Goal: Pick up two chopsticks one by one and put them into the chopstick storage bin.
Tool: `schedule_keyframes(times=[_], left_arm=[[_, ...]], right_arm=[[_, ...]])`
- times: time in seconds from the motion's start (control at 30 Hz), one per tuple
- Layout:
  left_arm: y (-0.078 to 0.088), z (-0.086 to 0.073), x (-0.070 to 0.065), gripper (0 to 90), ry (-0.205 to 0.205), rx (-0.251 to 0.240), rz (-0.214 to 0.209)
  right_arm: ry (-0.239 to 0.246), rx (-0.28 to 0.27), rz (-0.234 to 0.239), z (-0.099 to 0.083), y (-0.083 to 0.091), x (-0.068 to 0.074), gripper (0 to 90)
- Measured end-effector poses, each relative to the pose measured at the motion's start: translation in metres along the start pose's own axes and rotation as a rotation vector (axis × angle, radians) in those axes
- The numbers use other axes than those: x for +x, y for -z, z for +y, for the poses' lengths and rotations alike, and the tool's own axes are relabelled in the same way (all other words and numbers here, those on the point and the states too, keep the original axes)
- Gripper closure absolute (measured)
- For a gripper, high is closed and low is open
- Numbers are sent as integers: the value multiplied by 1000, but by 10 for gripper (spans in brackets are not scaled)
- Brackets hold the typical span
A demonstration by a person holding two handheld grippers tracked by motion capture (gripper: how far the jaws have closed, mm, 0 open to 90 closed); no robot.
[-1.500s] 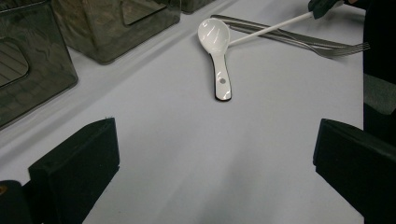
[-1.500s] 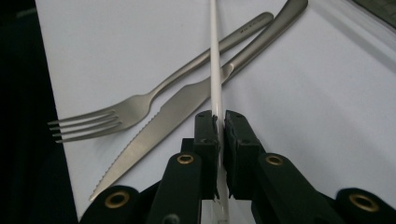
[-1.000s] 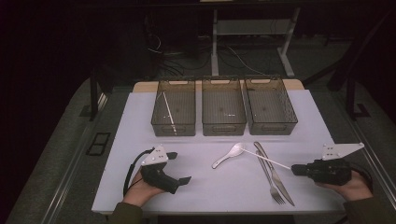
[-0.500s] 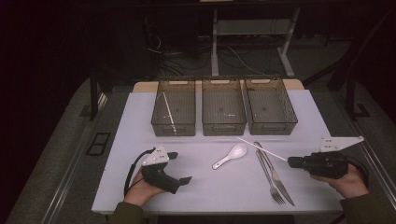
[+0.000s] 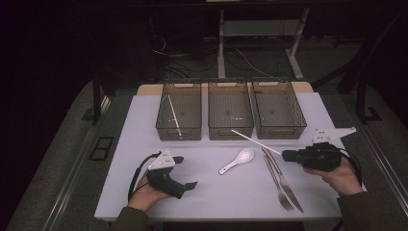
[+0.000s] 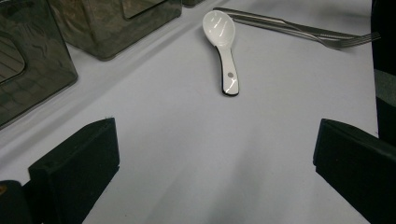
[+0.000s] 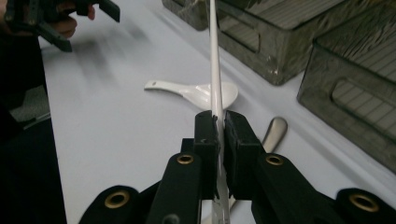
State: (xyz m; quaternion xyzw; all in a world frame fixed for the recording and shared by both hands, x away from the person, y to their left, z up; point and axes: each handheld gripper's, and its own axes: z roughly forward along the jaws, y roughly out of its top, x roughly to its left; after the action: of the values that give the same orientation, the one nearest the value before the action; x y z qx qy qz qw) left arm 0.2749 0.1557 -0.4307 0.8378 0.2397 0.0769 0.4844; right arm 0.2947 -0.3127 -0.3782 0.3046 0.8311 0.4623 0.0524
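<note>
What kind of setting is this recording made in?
Probably a lab or studio data-collection bench, not a kitchen: a white table in a dark room, cables on the floor behind, three empty-looking sorting bins, and hand-held grippers, the right gripper clamping a white chopstick.

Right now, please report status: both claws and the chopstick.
Right claw shut on white chopstick, lifted toward the bins. Left claw open, resting. Middle bin near chopstick tip.

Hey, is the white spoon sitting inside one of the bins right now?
No, the white spoon lies on the table in front of the three bins, beside the fork and knife.
</note>
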Motion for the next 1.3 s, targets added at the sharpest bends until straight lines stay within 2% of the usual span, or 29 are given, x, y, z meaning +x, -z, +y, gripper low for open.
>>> schedule_keyframes(times=[0.3, 0.57, 0.67, 0.93, 1.3], left_arm=[[-1, 0, -1, 0, 4, 4, 2], [-1, 0, -1, 0, -4, -1, 1], [0, 0, -2, 0, 0, -3, 2], [0, 1, -1, 0, 4, -15, -1], [2, 1, -2, 0, 18, -30, -4]], right_arm=[[-14, -24, -15, 26, -14, 1, 841], [-40, -20, -32, 46, -32, 3, 841], [-52, -16, -31, 55, -41, 4, 841], [-44, 13, -55, 86, -62, 9, 842], [-46, 40, -90, 126, -102, 16, 841]])
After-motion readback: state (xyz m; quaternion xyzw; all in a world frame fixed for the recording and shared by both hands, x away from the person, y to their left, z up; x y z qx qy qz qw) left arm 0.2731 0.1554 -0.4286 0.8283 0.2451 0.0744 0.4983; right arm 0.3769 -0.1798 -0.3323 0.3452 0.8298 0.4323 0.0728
